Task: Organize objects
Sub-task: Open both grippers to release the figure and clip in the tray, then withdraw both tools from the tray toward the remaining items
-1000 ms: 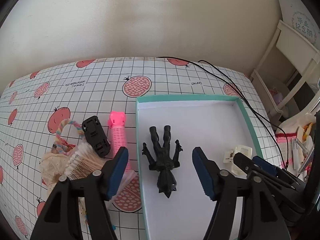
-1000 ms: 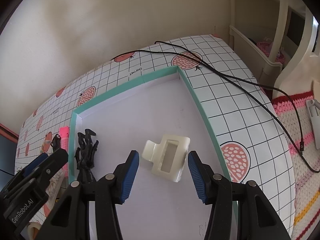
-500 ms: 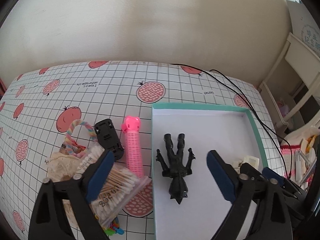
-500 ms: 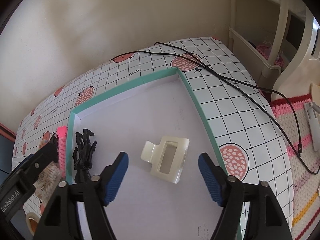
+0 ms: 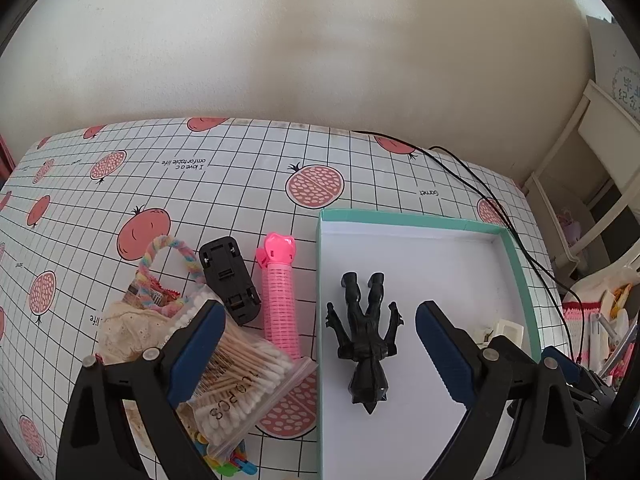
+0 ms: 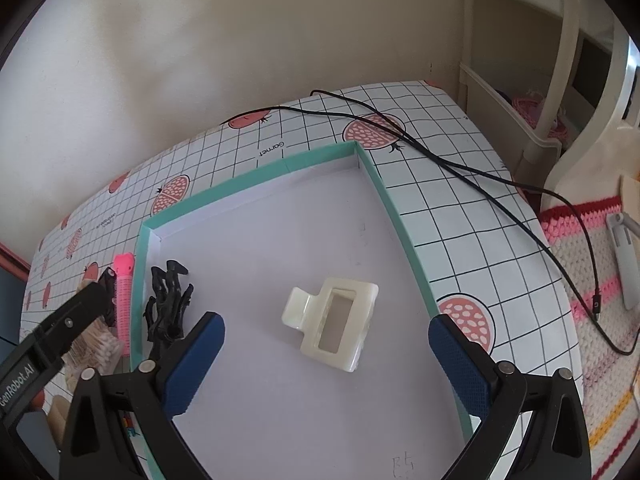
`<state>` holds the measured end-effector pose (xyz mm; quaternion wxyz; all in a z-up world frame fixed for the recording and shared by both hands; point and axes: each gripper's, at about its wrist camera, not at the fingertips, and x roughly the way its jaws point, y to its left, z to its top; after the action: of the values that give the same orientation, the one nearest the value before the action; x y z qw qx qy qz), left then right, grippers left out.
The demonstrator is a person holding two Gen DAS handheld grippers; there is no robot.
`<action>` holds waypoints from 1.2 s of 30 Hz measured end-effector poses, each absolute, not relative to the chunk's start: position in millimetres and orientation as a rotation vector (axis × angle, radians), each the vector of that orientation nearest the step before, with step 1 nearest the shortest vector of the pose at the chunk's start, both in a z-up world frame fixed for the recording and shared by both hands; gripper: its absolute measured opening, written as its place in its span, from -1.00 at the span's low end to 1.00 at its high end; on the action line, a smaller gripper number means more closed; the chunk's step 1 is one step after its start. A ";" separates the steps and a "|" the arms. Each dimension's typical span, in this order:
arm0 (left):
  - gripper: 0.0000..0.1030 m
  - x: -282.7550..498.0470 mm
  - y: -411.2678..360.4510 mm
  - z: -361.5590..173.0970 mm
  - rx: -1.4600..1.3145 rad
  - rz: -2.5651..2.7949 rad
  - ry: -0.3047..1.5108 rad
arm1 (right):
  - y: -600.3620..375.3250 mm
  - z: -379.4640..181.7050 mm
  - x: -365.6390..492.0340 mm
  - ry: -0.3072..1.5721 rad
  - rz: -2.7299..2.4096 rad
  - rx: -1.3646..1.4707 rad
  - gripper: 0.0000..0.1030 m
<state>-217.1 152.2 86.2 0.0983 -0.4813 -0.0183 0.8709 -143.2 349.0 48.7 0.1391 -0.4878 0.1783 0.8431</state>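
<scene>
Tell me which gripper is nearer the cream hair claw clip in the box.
Right. The right gripper, open, frames the cream hair claw clip between its fingers. The left gripper, also open, hangs over the black figure, the clip off to its right.

A home room: pomegranate-print tablecloth [image 5: 240, 184], crocheted blanket [image 6: 592, 280] and white wooden shelf [image 5: 592, 184] beside the table.

A plain cream wall [image 5: 320, 40] backs the pomegranate-print table [image 5: 240, 184].
</scene>
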 end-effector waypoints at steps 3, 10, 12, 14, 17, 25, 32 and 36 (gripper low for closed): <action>0.87 -217.0 150.5 87.5 -1.418 2.580 -0.059 | 349.0 49.4 -143.6 0.506 2.434 -1.416 1.00; 0.87 -215.9 146.4 96.7 -1.386 2.586 -0.065 | 345.3 63.1 -142.6 0.465 2.459 -1.389 1.00; 0.87 -214.5 143.4 101.5 -1.374 2.589 -0.071 | 343.4 70.6 -141.3 0.465 2.470 -1.371 1.00; 0.87 -212.8 139.0 106.3 -1.371 2.590 -0.085 | 340.7 77.9 -139.4 0.458 2.483 -1.354 1.00; 0.87 -210.2 130.8 114.9 -1.365 2.588 -0.098 | 334.7 87.1 -137.0 0.449 2.493 -1.341 1.00; 0.87 -197.4 103.6 140.4 -1.332 2.627 -0.084 | 312.0 111.0 -126.8 0.405 2.538 -1.316 1.00; 0.87 -187.5 78.2 152.8 -1.335 2.651 -0.096 | 285.1 128.6 -115.8 0.431 2.612 -1.305 1.00; 0.87 -179.9 62.5 158.2 -1.336 2.665 -0.093 | 262.9 133.0 -112.5 0.439 2.641 -1.329 1.00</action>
<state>-179.9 62.5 158.2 0.0795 -0.4466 -0.0310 0.8907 -112.5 262.9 133.0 0.0763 -0.4433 0.1465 0.8810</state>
